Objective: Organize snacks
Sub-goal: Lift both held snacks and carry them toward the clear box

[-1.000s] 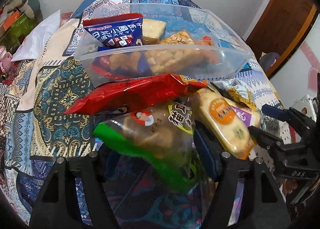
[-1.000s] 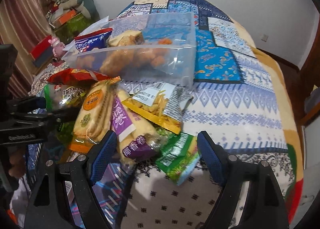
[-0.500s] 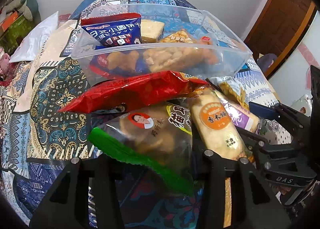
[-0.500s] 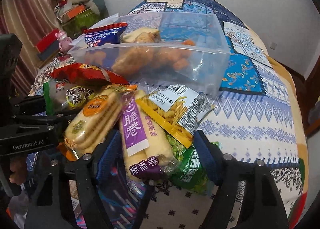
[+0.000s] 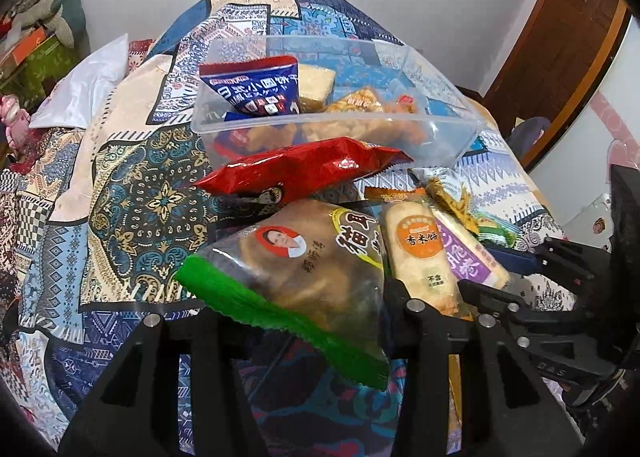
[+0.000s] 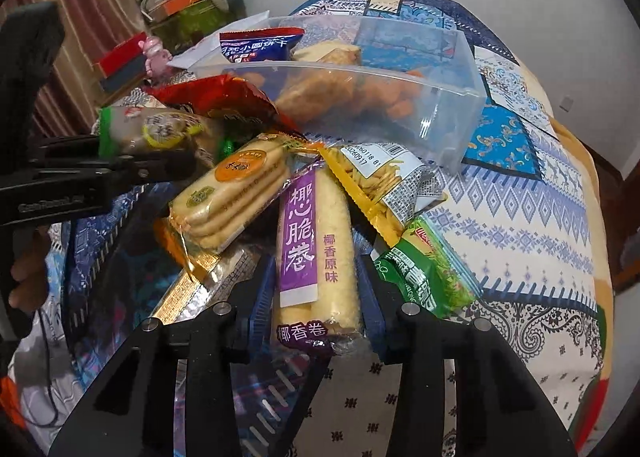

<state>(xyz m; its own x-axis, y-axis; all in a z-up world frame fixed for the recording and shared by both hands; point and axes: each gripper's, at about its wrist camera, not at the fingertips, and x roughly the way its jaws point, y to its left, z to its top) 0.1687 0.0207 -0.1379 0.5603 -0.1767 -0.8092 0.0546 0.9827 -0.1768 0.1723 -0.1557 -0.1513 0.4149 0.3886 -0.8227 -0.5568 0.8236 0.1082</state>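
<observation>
Left-wrist view: left gripper (image 5: 304, 321) closed on the green-edged clear snack bag (image 5: 304, 269), which fills the gap between its fingers. Far of it lies a red packet (image 5: 304, 173), then the clear plastic bin (image 5: 460, 129) on the patterned bedspread (image 5: 132, 185), already holding a blue biscuit bag (image 5: 256, 91). At right, the orange-label rice cracker pack (image 5: 420, 253) lies beside a purple-label roll pack (image 5: 468, 253).

Right-wrist view: right gripper (image 6: 318, 305) clamped on the purple-label roll pack (image 6: 316, 253) — both blue pads pressed against its sides. To its left, the rice cracker pack (image 6: 232, 197); to its right, a yellow-edged stick-snack bag (image 6: 380, 181) and a green packet (image 6: 424, 273). The bin (image 6: 440, 113) sits at the far side.
</observation>
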